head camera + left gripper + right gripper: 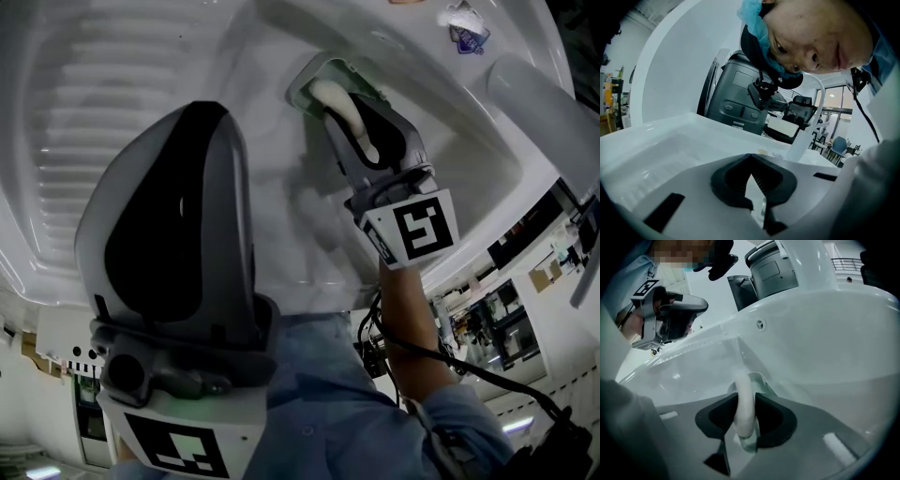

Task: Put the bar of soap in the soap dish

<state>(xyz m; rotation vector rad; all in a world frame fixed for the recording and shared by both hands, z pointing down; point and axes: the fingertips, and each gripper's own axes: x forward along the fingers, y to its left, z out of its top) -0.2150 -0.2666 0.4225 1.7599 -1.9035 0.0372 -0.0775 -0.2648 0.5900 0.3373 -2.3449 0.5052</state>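
Right gripper view shows the right gripper [744,427] clamping the bar of soap [743,401] on edge, its long axis pointing into the soap dish [760,377] just beyond. The left gripper [751,161], closed on nothing, hangs farther from the dish.

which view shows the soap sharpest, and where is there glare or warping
Right gripper view: bar of soap sharp and close, frame edges curved and dark. Head view: dim, soap pale against the soap dish, soft sheen on the tub ribs. Left gripper view: bright windows at back right, near parts soft, strong fisheye bend.
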